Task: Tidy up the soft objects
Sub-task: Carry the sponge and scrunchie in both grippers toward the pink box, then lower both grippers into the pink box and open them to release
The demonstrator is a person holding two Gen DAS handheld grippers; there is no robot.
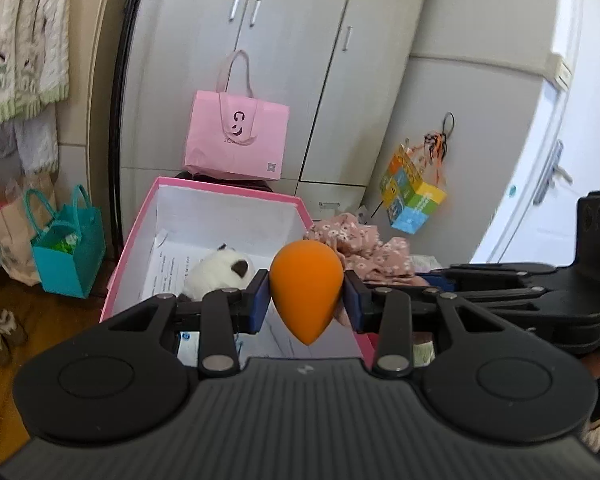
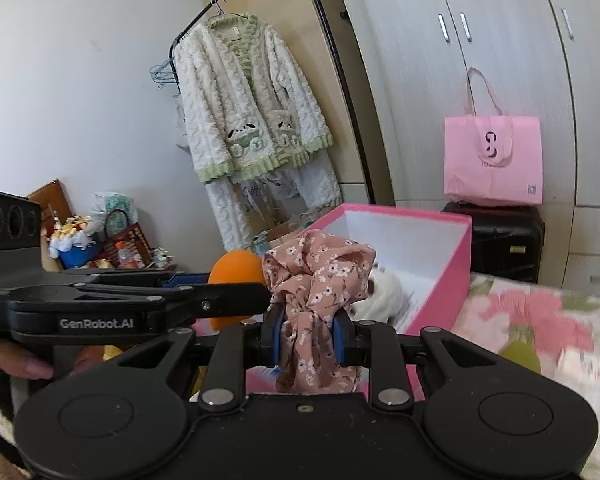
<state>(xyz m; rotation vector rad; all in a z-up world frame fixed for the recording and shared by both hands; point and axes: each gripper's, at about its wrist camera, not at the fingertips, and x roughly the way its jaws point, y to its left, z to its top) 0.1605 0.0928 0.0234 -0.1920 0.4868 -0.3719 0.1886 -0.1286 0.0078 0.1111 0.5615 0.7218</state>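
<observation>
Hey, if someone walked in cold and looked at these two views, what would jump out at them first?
Probably the bright orange sponge, egg-shaped, pinched in the left tool just in front of the open pink box. Next, the pink floral cloth bunched in the right tool, close beside the sponge. Inside the box lies a white plush toy, and behind it a pink shopping bag stands against the wardrobe.

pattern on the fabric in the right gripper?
Dusty pink fabric with small white flowers, pinched in the right gripper; it shows best in the right wrist view.
</observation>
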